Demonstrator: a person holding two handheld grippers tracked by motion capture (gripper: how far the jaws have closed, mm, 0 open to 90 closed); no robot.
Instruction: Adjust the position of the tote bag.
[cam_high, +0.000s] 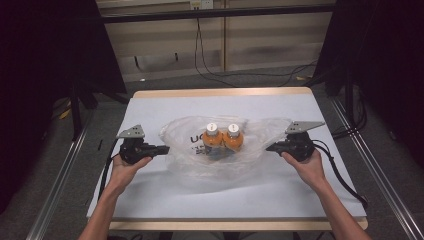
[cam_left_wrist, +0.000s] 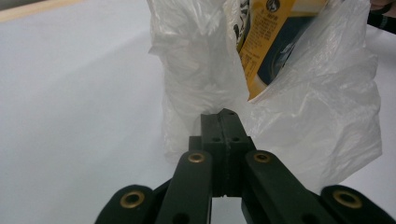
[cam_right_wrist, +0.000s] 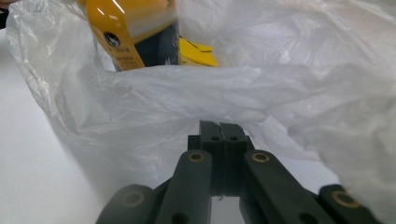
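A clear plastic bag lies in the middle of the white table. Two orange bottles with white caps, one on the left and one on the right, stand side by side inside it. My left gripper is shut on the bag's left edge. My right gripper is shut on its right edge. In the left gripper view the closed tips press into the crumpled bag, with a yellow bottle label beyond. In the right gripper view the closed tips meet the bag's fold below an orange bottle.
The table's white cover has bare room all around the bag. Its wooden edge shows at the far side. Metal rails run along both sides of the table. Black cables lie on the floor behind, and dark stands flank the table.
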